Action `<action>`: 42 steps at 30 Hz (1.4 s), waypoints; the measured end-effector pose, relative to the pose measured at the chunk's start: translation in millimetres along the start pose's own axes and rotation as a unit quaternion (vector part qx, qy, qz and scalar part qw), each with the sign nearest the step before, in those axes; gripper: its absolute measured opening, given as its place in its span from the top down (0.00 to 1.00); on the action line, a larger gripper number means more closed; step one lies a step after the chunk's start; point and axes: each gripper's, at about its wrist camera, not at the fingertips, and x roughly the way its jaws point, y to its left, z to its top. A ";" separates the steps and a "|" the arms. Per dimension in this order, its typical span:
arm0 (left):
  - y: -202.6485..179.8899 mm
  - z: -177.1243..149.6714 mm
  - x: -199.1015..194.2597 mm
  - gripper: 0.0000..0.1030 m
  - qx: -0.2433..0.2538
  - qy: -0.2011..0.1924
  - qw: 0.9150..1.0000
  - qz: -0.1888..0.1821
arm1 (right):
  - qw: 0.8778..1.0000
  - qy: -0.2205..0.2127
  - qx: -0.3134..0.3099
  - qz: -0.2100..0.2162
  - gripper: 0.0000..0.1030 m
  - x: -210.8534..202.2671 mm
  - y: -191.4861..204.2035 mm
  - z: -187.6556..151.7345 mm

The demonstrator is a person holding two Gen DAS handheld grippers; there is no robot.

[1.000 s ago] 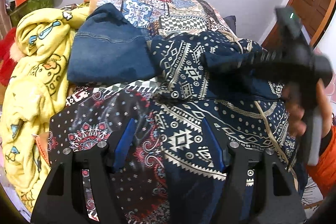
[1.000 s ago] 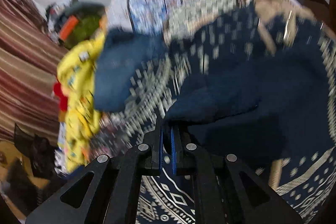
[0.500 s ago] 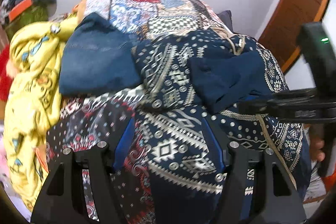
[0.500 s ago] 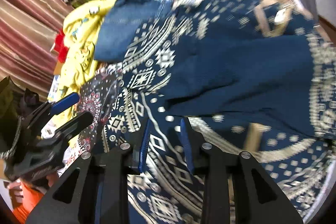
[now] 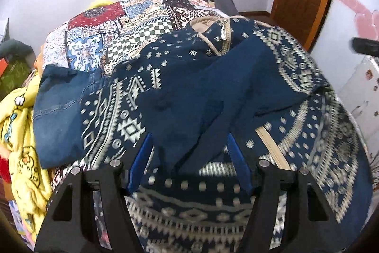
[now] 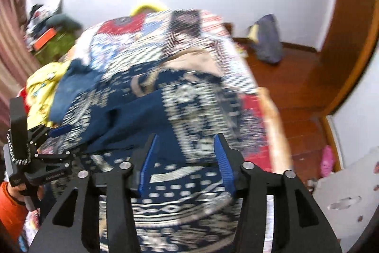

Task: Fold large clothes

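- Yellow blanket (image 5: pixel 21 134) bunched along the bed's left edge.
- Folded jeans (image 5: pixel 59 108) beside it, touching the dress.
- Navy patterned dress (image 5: pixel 213 91) spread over the patchwork bedspread (image 5: pixel 132 16), plain sleeve folded across it.
- Left gripper (image 5: pixel 190 153): fingers wide apart, holding nothing, just above the dress.
- Right gripper (image 6: pixel 184 153): fingers spread, empty, above the dress; view blurred.
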 end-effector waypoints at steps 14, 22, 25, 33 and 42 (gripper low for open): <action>28.0 8.8 25.3 0.88 -0.044 -0.008 0.999 0.012 | 0.997 0.068 0.020 -0.030 0.46 63.5 -49.4 -8.7; 72.8 22.1 -39.0 0.90 -0.103 -0.098 0.990 0.011 | 0.994 0.098 0.025 -0.036 0.46 103.0 -40.6 -3.7; 84.6 16.0 -35.6 0.90 -0.109 -0.087 0.990 0.022 | 0.992 0.124 0.026 -0.026 0.46 116.5 -39.0 -9.6; 93.3 -24.5 14.2 0.86 -0.109 0.009 0.993 0.042 | 0.990 0.131 -0.002 -0.048 0.43 122.8 -28.0 -16.4; 110.9 -47.1 2.1 0.56 -0.122 0.016 0.989 0.086 | 0.989 0.143 -0.001 -0.045 0.40 117.7 -30.1 -23.2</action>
